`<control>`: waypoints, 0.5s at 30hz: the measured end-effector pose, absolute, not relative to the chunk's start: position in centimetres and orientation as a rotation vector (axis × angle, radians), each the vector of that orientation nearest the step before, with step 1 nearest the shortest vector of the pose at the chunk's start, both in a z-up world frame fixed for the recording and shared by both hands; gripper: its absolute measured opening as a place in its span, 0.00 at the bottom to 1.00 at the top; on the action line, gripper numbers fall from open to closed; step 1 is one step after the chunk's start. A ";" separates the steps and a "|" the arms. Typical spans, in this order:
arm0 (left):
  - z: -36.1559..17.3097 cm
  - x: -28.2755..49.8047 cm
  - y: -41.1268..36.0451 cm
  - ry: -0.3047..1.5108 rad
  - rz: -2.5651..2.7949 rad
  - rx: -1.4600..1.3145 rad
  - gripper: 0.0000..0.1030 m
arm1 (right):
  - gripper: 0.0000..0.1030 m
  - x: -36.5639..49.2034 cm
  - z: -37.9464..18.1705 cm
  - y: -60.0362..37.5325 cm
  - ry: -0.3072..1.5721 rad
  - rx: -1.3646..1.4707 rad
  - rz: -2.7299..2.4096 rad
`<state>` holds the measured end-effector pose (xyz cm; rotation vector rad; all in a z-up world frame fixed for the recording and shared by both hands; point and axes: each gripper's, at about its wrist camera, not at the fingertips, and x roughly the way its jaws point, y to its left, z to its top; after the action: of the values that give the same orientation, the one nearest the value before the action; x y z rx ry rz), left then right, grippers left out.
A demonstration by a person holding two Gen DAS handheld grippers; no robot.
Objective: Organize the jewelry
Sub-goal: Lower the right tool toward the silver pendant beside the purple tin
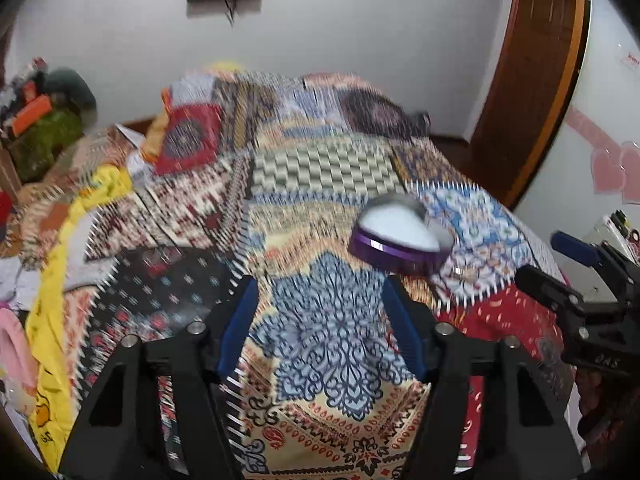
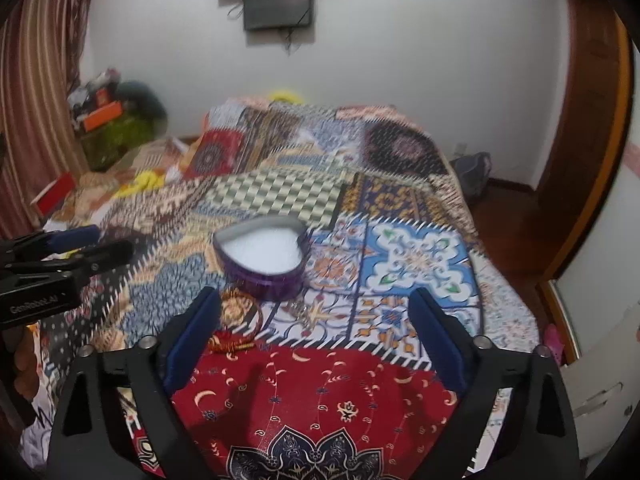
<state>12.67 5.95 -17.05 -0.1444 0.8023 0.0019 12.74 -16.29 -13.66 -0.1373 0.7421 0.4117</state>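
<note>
A purple heart-shaped jewelry box with a white lining sits open on the patchwork bedspread; it also shows in the left wrist view. A gold bangle and a red-and-gold piece lie just in front of the box, and a small silver piece lies to their right. My right gripper is open and empty, hovering above the bedspread near the jewelry. My left gripper is open and empty, a little left of the box.
The bedspread covers a bed. Clutter and bags pile at the far left by a curtain. A wooden door frame stands at the right. Each gripper shows in the other's view: the left and the right.
</note>
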 end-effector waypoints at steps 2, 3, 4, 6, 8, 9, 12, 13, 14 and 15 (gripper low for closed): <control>-18.1 13.3 5.9 0.842 -0.016 -0.160 0.54 | 0.80 13.3 -14.3 -16.2 0.762 -0.149 0.421; -18.5 13.5 5.8 0.861 -0.029 -0.162 0.52 | 0.76 13.6 -14.6 -16.2 0.775 -0.155 0.427; -18.9 13.7 5.7 0.871 -0.035 -0.159 0.51 | 0.74 13.8 -15.0 -16.2 0.794 -0.161 0.435; -19.4 13.9 5.5 0.891 -0.044 -0.149 0.49 | 0.69 14.4 -15.6 -16.1 0.815 -0.165 0.446; -19.9 13.9 5.0 0.908 -0.060 -0.142 0.45 | 0.64 14.8 -16.2 -16.1 0.840 -0.168 0.458; -20.0 14.0 4.9 0.914 -0.068 -0.141 0.43 | 0.61 15.0 -16.5 -16.2 0.854 -0.172 0.463; -20.3 14.1 4.6 0.928 -0.099 -0.144 0.35 | 0.55 15.7 -16.9 -16.1 0.876 -0.183 0.478; -20.4 14.1 4.5 0.931 -0.108 -0.142 0.31 | 0.55 16.1 -17.1 -16.0 0.885 -0.185 0.488; -20.4 14.1 4.4 0.933 -0.116 -0.139 0.29 | 0.52 16.5 -17.2 -16.0 0.896 -0.185 0.495; -20.4 14.1 4.2 0.931 -0.122 -0.134 0.28 | 0.47 17.0 -17.5 -15.9 0.914 -0.184 0.505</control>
<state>14.06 4.21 -20.42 -0.1341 0.9309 -0.1221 17.01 -15.88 -17.46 -0.1837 0.9136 0.5049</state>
